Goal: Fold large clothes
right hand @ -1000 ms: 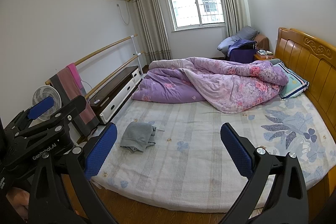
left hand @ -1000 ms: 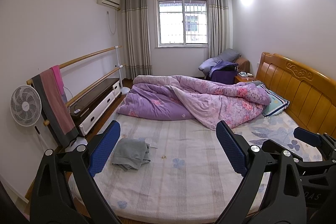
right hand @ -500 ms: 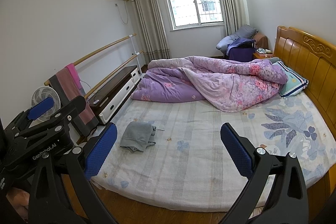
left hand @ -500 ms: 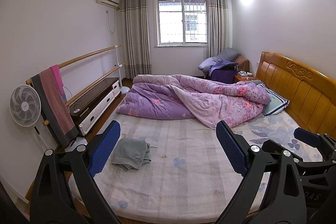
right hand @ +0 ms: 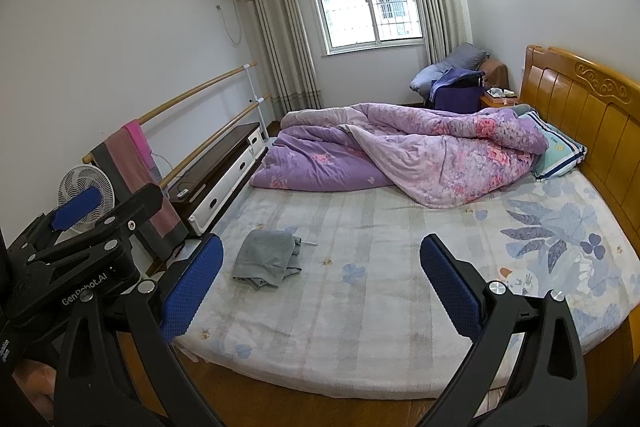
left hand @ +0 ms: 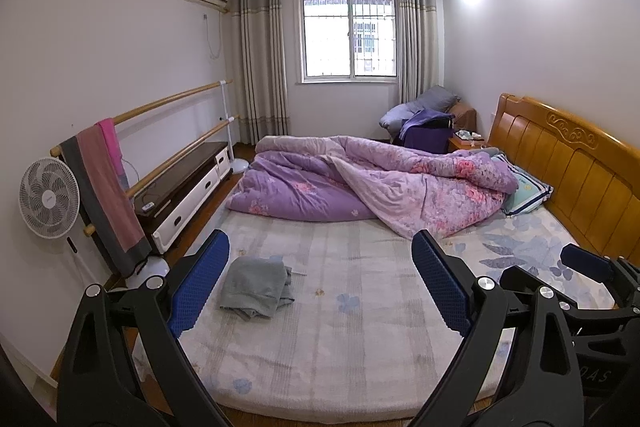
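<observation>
A crumpled grey garment (left hand: 256,285) lies on the near left part of the bed (left hand: 360,327); it also shows in the right wrist view (right hand: 267,257). My left gripper (left hand: 320,287) is open and empty, held above the foot of the bed, with the garment just inside its left finger. My right gripper (right hand: 320,287) is open and empty too, held a little further back over the bed's front edge. The left gripper's body (right hand: 80,251) shows at the left of the right wrist view.
A rumpled purple quilt (left hand: 372,187) and a pillow (left hand: 528,189) lie at the far half of the bed, against a wooden headboard (left hand: 568,163). Left of the bed stand a low cabinet (left hand: 188,187), wall bars with a hung towel (left hand: 106,187) and a fan (left hand: 48,197).
Both views have shifted very slightly; both grippers stay open and the garment has not moved.
</observation>
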